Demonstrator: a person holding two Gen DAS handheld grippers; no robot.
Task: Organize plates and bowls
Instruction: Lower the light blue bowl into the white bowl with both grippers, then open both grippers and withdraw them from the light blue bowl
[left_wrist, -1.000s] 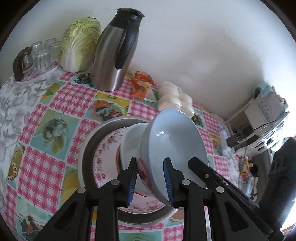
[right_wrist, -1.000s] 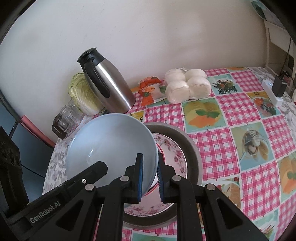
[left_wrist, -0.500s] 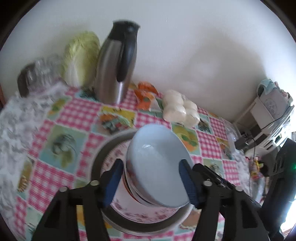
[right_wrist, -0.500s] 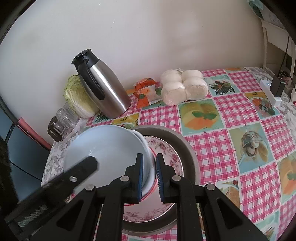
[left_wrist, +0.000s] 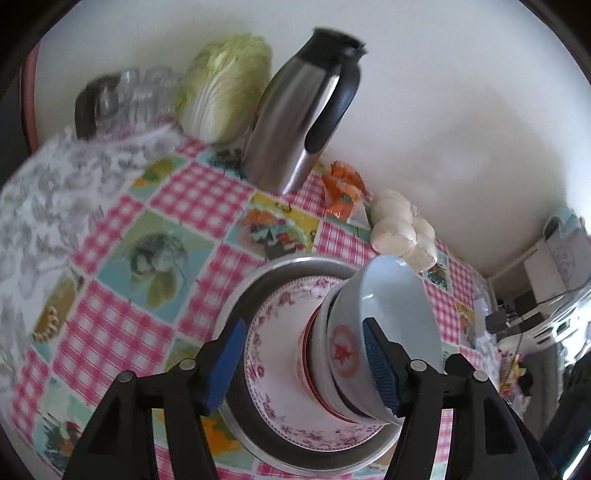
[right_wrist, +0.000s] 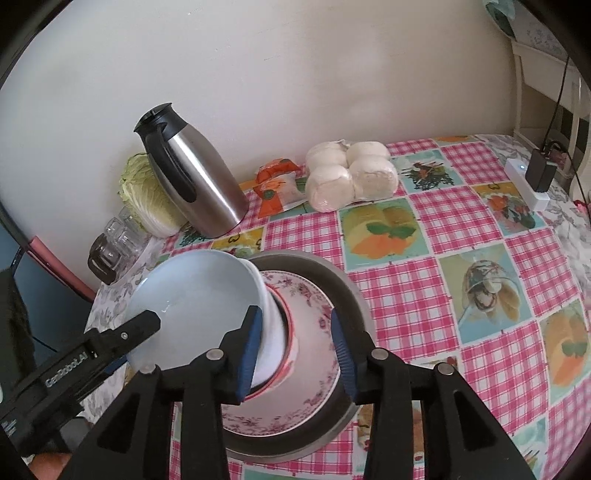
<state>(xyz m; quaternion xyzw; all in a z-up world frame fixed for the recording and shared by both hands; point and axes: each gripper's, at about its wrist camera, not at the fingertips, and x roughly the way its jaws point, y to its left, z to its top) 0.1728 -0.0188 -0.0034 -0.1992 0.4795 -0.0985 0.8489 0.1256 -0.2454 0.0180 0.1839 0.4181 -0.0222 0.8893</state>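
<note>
Bowl (left_wrist: 384, 317) nested on plate (left_wrist: 280, 354) to save space; both grippers (left_wrist: 303, 362) (right_wrist: 295, 350) wide, holding nothing.

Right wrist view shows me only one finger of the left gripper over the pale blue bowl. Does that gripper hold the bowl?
Observer: No. The left gripper is open, jaws wide apart; the pale blue bowl is not pinched.
Operator: Where is its other finger?
Observer: That finger hangs over the rim of the metal pan, apart from the bowl.
Operator: Any mark on the bowl's outside?
Observer: Yes, a red emblem on its outer wall.
</note>
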